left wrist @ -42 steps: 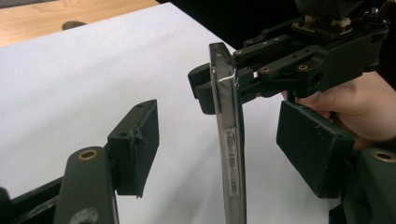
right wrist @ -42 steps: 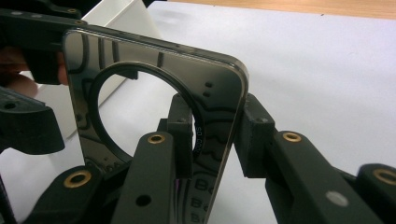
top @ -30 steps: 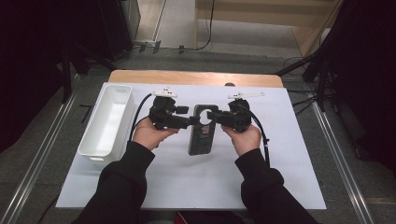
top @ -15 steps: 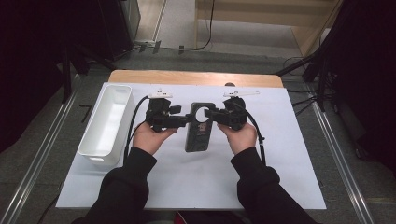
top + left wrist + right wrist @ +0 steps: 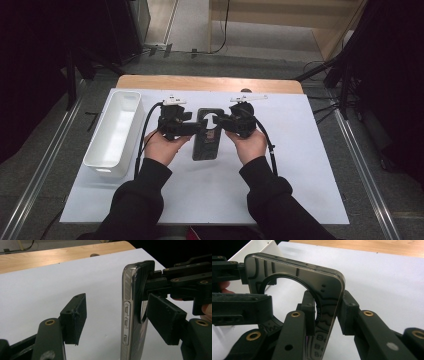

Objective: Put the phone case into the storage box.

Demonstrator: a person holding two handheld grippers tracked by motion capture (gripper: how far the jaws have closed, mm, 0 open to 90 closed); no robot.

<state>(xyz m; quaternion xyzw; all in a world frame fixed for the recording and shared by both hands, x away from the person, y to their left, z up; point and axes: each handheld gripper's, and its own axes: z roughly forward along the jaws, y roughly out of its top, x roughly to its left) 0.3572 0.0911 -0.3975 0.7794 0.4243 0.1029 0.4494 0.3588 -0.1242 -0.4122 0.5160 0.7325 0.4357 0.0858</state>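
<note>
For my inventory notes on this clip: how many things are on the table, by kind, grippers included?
Phone cases: 1, dark phone case
White bins: 1, white bin
White sheets: 1, white sheet
Grippers: 2, left gripper and right gripper
Total: 5

Recording lab: black curtains [image 5: 40, 60], paper-covered table [image 5: 300, 165], floor cables [image 5: 320, 65]

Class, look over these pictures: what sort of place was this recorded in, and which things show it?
Probably a lab or studio set up for recording handling work, not a home. A white sheet covers a wooden table, cables run across the carpet, and a person works a phone case with two hand-held grippers.
</note>
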